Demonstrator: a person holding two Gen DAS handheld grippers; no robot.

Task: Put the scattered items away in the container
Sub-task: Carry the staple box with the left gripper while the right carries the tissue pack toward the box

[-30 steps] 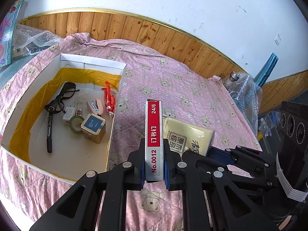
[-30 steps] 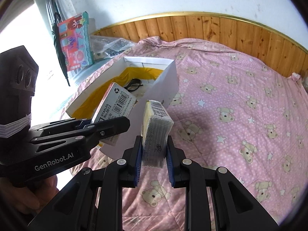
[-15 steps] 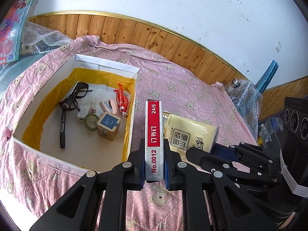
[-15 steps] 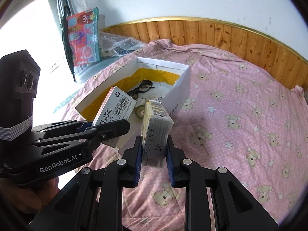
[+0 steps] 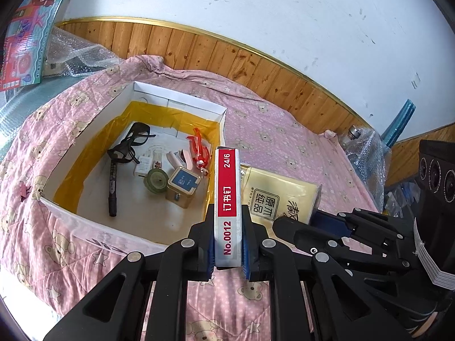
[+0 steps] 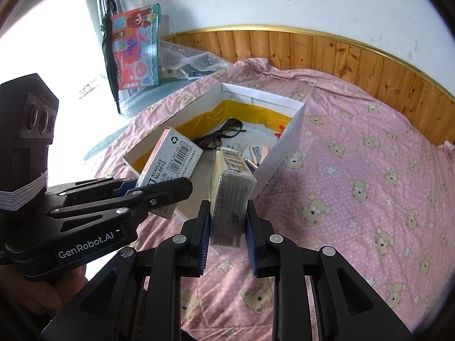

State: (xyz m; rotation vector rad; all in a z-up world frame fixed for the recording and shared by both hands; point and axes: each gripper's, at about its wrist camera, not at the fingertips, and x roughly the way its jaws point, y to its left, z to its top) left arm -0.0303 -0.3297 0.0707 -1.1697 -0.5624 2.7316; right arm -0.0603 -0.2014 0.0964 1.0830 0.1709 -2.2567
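Left wrist view: a flat cardboard staple box [image 5: 227, 204], red and white, printed "No.0012", is clamped edge-on between the blue-padded fingers of the left gripper [image 5: 227, 251]. Ahead and to its left a white cardboard container [image 5: 182, 101] with glossy yellow lining is seen open-topped on a quilted pink bear-print bedspread [image 5: 284, 142]. Inside it are noted dark glasses [image 5: 132, 142], a black marker [image 5: 113, 187], a roll of tape [image 5: 155, 180], a small square tin [image 5: 183, 186] and a red plastic figure [image 5: 199, 149].

Right wrist view: a yellow, film-wrapped tissue pack [image 6: 230, 196], soft and block-shaped, is pinched between the pads of the right gripper [image 6: 227, 244], jaws narrowed onto its lower end. The pack is held upright, just short of the container's near corner, beside the staple box carried by the left gripper to its left. Wooden panelling [image 6: 341, 54] is seen beyond the bed.
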